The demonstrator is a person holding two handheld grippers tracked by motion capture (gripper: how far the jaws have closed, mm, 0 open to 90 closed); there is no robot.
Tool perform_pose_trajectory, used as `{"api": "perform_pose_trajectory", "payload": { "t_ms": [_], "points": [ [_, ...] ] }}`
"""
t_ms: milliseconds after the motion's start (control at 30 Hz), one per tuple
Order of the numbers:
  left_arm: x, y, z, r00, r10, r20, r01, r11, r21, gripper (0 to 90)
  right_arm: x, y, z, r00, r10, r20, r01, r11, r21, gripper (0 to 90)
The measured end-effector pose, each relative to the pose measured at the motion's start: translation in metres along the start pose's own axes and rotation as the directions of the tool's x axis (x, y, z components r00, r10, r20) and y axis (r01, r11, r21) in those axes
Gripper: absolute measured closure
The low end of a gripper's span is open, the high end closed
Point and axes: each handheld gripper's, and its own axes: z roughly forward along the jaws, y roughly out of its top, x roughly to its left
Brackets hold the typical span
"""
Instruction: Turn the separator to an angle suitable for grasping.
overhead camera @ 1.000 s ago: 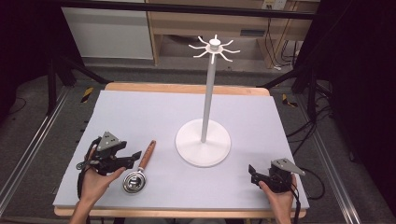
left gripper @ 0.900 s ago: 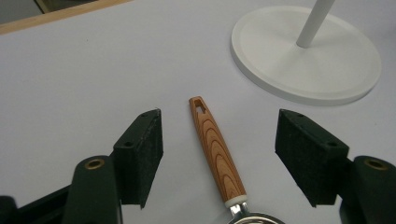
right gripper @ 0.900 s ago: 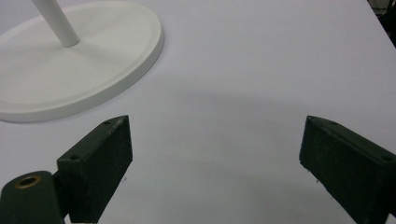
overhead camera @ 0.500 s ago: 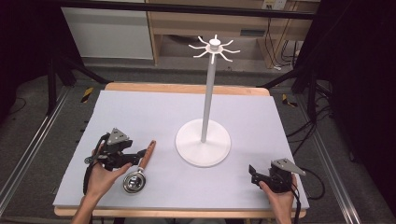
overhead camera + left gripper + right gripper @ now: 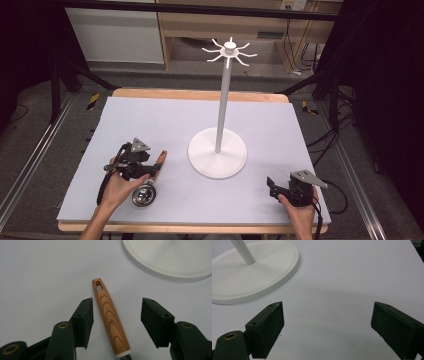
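A utensil with a striped wooden handle [image 5: 108,317] and a round metal bowl [image 5: 144,195] lies on the grey mat at the front left. My left gripper [image 5: 154,169] sits low over the handle [image 5: 159,162]. Its jaws have just been closing with the handle between them. In the left gripper view [image 5: 116,320] the pads [image 5: 86,320] stand either side of the wood with a gap on both sides. My right gripper [image 5: 273,189] rests open at the front right, and its view [image 5: 327,327] has bare mat between the jaws.
A white stand with a round base [image 5: 218,152], a tall pole and a ring of hooks [image 5: 229,50] on top rises mid-table. Its base lies just beyond the handle's tip [image 5: 170,260] and to the left ahead of my right gripper [image 5: 249,282].
My left gripper has slid right and down over the wooden handle, and its jaws have narrowed around it. The right gripper has stayed where it was.
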Motion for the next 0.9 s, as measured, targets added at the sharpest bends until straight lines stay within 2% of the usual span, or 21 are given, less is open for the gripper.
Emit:
{"api": "perform_pose_trajectory", "payload": {
  "t_ms": [500,533,567,633,900],
  "points": [
    [0.002,-0.008,0.022,0.9996,-0.027,0.010,0.026,0.9966,0.078,51.5,0.000,0.000,0.000,1.0000,0.003,0.001,-0.003,1.000,0.003,12.3],
    [0.001,-0.009,0.025,0.9998,-0.020,0.007,0.019,0.9950,0.098,52.3,0.000,0.000,0.000,1.0000,-0.002,-0.001,0.002,1.000,0.003,12.3],
    [0.001,-0.009,0.025,0.9998,-0.020,0.007,0.019,0.9950,0.098,52.8,0.000,0.000,0.000,1.0000,-0.001,-0.002,0.001,1.000,0.005,12.5],
    [0.001,-0.010,0.030,0.9995,-0.029,0.015,0.027,0.9925,0.120,54.2,0.000,0.000,0.000,1.0000,-0.002,-0.003,0.002,1.000,0.005,12.7],
    [0.001,-0.012,0.038,0.9996,-0.029,-0.002,0.029,0.9864,0.162,57.9,0.000,0.000,0.000,0.9999,0.008,-0.007,-0.008,1.000,0.006,13.5]
  ]
}}
